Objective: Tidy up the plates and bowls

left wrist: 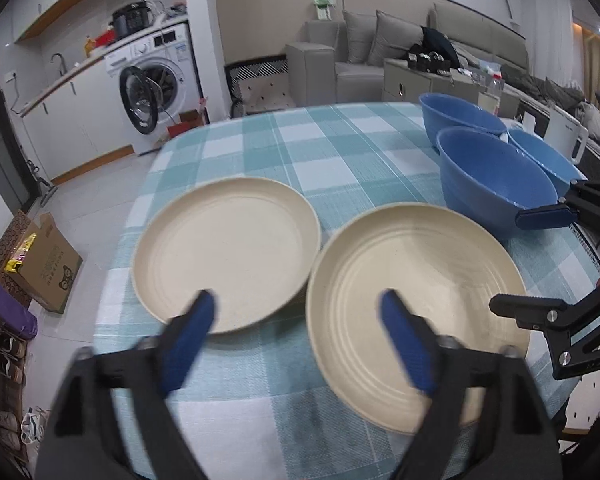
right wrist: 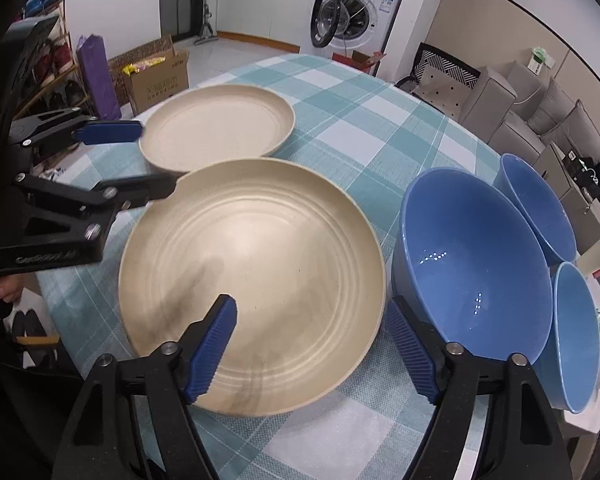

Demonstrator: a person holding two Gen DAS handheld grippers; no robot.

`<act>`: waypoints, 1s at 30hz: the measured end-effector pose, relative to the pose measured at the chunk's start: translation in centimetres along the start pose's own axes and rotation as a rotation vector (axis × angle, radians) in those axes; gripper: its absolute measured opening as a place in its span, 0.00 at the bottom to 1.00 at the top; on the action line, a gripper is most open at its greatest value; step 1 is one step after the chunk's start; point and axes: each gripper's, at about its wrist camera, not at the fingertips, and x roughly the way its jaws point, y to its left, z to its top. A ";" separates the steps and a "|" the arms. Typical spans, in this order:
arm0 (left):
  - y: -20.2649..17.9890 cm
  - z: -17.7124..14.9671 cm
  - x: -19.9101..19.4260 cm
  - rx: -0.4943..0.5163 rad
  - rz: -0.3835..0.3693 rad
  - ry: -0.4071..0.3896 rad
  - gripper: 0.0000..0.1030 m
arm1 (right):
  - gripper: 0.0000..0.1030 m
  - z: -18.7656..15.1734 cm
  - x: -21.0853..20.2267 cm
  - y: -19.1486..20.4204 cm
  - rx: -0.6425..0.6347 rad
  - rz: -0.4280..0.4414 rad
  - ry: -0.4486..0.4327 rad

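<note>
While plates (right wrist: 252, 280) sit bare; bowls (right wrist: 476, 264) hold nothing.

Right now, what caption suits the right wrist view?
Open right gripper above a cream plate, three blue bowls alongside.

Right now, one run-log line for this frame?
left gripper: open, empty | right gripper: open, empty | two cream plates side by side on table | three blue bowls clustered, unstacked
</note>
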 end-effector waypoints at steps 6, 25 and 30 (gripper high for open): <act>1.7 0.6 -1.8 -0.020 0.049 -0.069 1.00 | 0.94 0.7 -1.7 -1.4 0.074 0.012 -0.125; 5.1 2.3 -2.0 -0.131 0.099 -0.143 1.00 | 0.99 3.6 -3.5 -3.1 0.194 0.027 -0.276; 6.1 2.7 -2.4 -0.135 0.118 -0.157 1.00 | 0.99 5.1 -4.4 -2.9 0.216 0.053 -0.321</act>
